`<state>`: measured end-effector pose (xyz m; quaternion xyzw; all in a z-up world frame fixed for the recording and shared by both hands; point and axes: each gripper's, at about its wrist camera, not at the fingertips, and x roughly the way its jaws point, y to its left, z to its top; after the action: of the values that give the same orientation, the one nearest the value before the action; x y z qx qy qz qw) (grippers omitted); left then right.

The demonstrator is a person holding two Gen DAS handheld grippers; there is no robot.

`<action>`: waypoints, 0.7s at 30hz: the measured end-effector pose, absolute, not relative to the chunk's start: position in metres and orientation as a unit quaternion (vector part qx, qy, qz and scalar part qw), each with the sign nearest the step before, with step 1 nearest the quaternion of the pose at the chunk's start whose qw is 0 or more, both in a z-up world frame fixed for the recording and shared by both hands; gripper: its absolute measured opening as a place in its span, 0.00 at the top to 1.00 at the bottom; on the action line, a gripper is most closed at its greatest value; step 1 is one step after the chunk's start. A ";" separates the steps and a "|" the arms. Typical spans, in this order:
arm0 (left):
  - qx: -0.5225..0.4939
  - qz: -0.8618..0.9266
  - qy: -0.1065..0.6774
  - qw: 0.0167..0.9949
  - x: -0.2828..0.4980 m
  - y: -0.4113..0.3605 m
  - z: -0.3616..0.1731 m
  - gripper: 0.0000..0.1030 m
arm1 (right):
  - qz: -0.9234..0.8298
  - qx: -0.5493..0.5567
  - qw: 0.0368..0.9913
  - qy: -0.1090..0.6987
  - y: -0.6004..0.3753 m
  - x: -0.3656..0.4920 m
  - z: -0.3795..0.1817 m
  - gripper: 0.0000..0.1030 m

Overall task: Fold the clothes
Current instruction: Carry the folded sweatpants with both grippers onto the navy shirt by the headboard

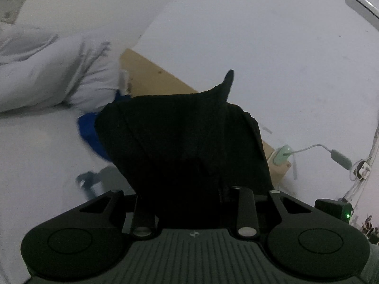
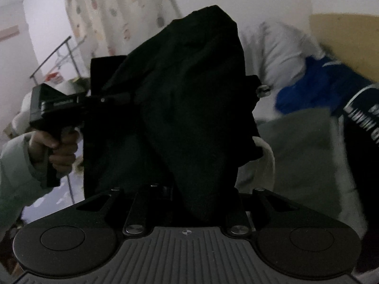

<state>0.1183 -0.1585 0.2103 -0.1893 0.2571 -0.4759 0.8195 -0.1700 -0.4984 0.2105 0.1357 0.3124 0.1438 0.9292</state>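
I hold the black garment (image 2: 189, 99) aloft, left gripper (image 1: 189, 179) and right gripper (image 2: 189, 189) each pinching an edge, cloth hanging between them above the bed (image 1: 35, 153).

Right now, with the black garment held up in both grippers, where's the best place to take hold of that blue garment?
Grip the blue garment on its bunched upper fold, coming from above. It lies crumpled against the white pillow, with grey cloth in front, so its edges are hidden and only that raised bunch is likely free to pinch.
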 end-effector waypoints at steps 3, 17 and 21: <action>-0.190 -0.478 0.264 0.816 0.143 -0.189 0.203 0.68 | 0.131 0.136 0.929 0.317 -0.531 -0.153 0.212 0.77; -0.170 -0.438 0.384 0.795 0.241 -0.281 0.075 0.68 | 0.068 0.165 0.892 0.415 -0.616 -0.059 0.100 0.76; -0.158 -0.456 0.371 0.794 0.257 -0.296 0.058 0.69 | 0.055 0.172 0.893 0.412 -0.632 -0.057 0.076 0.76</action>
<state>0.2568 -0.2956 0.0583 -0.1576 0.3710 -0.4555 0.7937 -0.0575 -0.6322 0.0759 0.1718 0.4124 0.0554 0.8930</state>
